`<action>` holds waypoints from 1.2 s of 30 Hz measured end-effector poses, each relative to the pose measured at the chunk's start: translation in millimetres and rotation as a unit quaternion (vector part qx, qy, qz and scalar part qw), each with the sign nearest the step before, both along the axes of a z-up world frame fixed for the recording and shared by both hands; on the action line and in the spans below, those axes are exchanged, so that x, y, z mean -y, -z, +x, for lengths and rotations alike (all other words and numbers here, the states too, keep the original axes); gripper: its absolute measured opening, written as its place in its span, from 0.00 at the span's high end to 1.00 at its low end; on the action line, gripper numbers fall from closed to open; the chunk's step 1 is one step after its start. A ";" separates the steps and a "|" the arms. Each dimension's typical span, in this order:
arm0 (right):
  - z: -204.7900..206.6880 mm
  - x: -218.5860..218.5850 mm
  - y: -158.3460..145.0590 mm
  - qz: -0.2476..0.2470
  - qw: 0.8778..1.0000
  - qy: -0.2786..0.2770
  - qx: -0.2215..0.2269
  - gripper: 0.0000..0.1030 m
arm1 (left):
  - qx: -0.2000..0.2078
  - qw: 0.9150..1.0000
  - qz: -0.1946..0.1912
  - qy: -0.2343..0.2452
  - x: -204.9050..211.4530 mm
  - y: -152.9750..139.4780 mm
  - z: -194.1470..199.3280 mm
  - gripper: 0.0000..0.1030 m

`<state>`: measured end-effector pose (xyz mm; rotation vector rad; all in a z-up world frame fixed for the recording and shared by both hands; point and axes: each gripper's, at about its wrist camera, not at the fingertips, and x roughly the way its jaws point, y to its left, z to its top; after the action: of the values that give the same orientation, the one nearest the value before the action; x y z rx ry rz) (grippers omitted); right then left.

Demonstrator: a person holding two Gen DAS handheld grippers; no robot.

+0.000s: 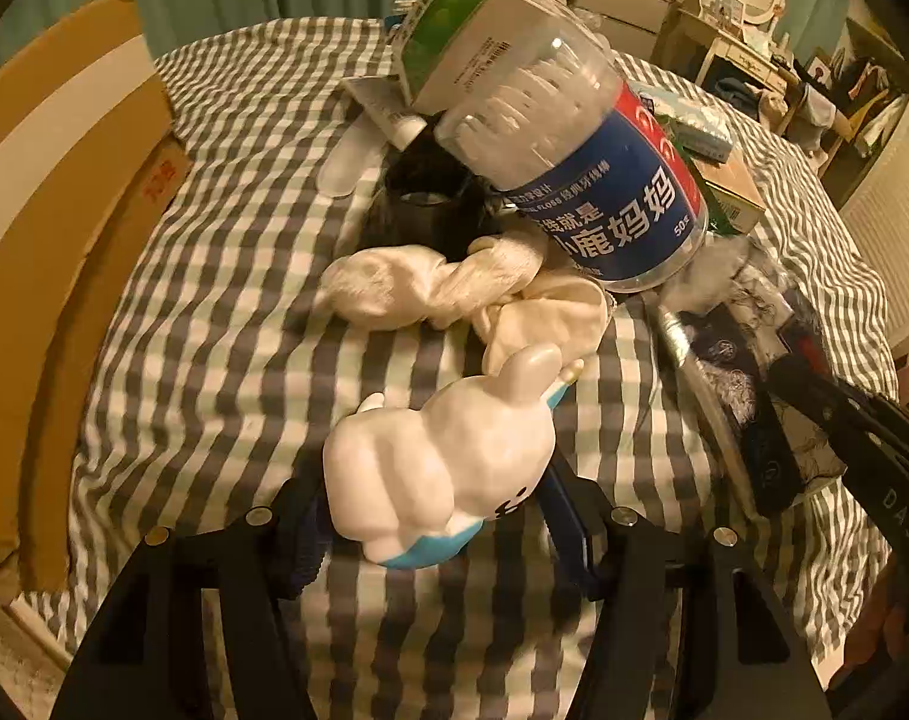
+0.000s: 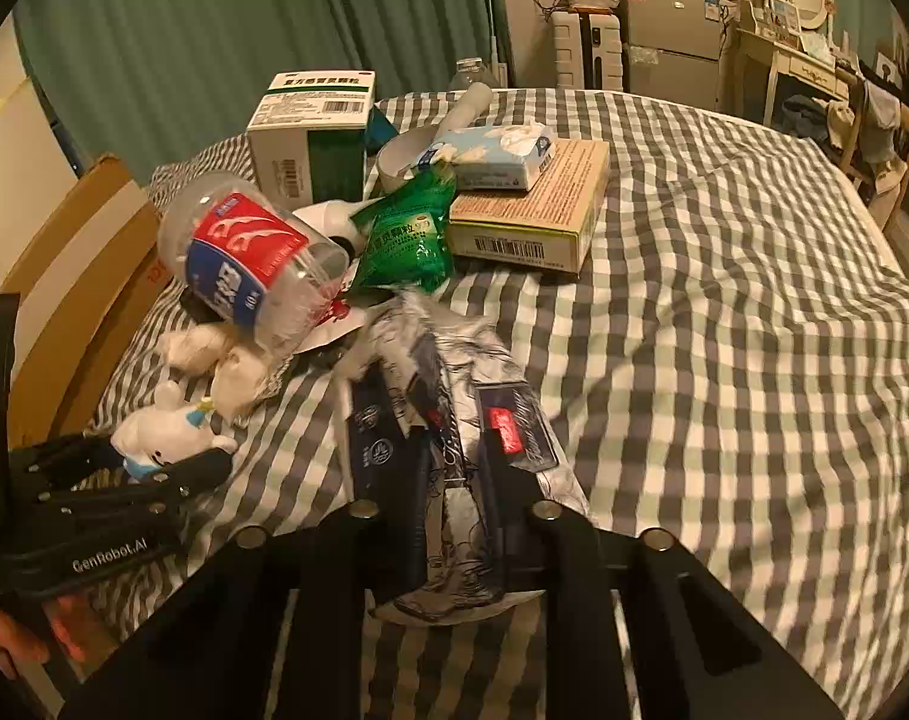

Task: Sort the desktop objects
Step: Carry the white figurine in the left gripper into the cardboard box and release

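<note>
A checked cloth (image 2: 724, 300) covers the whole surface, with cardboard boxes (image 1: 52, 240) standing along its left edge. A heap of things sits toward the middle. At its back is a white and green carton (image 2: 310, 138), and beside that a flat tan box (image 2: 532, 210) with a tissue pack (image 2: 496, 156) lying on top. A clear jar with a blue and red label (image 1: 580, 156) lies tilted on its side, propped over a crumpled white cloth (image 1: 430, 285). A green packet (image 2: 409, 237) leans between the jar and the tan box.

Closer in, a dark printed pouch (image 2: 454, 480) stretches from the heap toward the right gripper (image 2: 454, 540), whose fingers sit either side of its near end, seemingly pinching it. The left gripper (image 1: 442, 516) is closed partway around a small white rabbit figure (image 1: 448, 462), which sits between the fingers just in front of the white cloth; I cannot tell whether it is off the surface.
</note>
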<state>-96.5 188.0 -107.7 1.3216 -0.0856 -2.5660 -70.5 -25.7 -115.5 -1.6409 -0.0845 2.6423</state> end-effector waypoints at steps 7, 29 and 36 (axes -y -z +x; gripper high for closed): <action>30.7 -13.3 -21.1 0.006 1.000 0.015 -0.003 0.95 | -0.026 0.999 0.032 -0.010 1.1 -27.6 15.5 0.39; 52.6 75.5 -188.2 -0.041 0.989 -0.071 -0.122 0.97 | -0.202 0.971 0.022 -0.126 96.1 -189.9 5.0 0.39; 10.8 195.6 -253.6 -0.095 0.966 -0.174 -0.167 0.97 | -0.209 0.953 -0.026 -0.217 174.2 -195.6 10.5 0.38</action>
<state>-85.7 -7.6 145.9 0.7461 -0.0305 -2.3668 -59.9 -199.9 80.1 -1.1383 -0.4099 3.2846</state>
